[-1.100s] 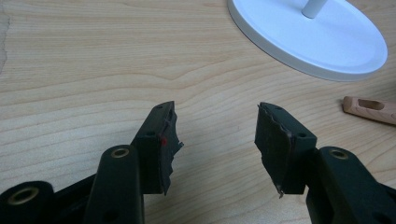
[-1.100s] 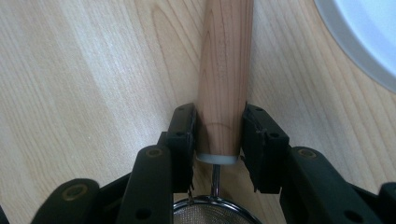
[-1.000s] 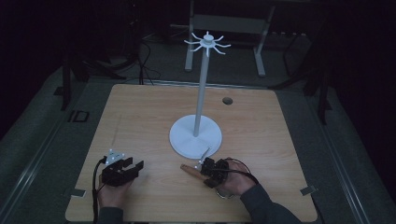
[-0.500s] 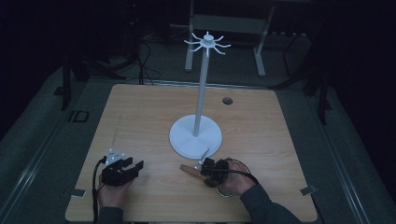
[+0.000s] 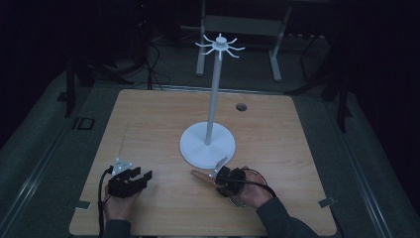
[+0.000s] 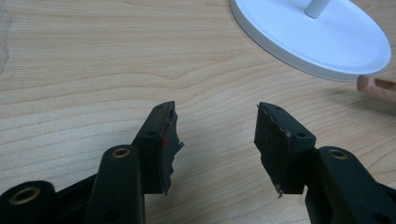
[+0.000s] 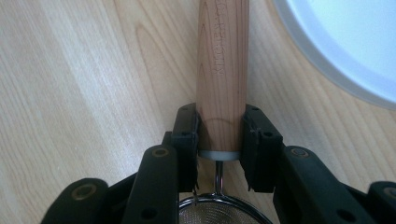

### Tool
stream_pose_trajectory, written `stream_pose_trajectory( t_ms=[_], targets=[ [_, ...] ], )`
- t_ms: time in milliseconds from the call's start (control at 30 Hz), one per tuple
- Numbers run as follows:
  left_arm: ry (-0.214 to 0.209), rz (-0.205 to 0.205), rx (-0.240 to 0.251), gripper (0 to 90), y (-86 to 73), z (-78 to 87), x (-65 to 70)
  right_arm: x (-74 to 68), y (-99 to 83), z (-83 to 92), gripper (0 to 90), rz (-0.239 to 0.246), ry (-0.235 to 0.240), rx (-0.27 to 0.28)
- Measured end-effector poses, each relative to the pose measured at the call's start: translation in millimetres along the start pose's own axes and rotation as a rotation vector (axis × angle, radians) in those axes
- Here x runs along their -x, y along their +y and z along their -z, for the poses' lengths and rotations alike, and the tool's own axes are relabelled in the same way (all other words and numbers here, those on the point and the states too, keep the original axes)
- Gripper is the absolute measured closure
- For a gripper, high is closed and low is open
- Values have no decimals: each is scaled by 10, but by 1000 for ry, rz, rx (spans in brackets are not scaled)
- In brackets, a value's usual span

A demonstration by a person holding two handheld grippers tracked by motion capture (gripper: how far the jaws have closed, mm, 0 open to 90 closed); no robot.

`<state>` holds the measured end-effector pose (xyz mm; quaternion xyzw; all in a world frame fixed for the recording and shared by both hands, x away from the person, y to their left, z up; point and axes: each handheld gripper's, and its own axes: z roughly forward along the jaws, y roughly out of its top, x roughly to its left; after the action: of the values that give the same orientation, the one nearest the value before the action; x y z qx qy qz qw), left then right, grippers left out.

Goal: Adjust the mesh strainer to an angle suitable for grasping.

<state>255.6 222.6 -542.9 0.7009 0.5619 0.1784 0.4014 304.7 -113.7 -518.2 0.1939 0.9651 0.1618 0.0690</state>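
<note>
Jaws of the right tool (image 7: 219, 135) have just closed on the small wooden-handled wire-mesh strainer (image 7: 222, 70), lying near the white round-based hook stand (image 5: 207, 145) on the desk (image 5: 148, 124). Light, stiff, smooth handle: hold near the ferrule. Left tool (image 6: 217, 135) rests apart, empty.

I am viewing a light wooden table (image 5: 148, 119), carrying a white round-based stand (image 5: 208, 144) near its centre, a wooden-handled strainer (image 7: 222, 60) lying just beside the base, a dark grommet hole (image 5: 241, 106) sitting farther back.
</note>
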Motion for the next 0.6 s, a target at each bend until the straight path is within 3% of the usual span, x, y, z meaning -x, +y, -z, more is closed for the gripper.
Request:
stream_pose_trajectory(
  t_ms=[600],
  targets=[
    [1,3,2,489,1,0,-1,116,-98,150,693,-128,-56,192]
  ],
)
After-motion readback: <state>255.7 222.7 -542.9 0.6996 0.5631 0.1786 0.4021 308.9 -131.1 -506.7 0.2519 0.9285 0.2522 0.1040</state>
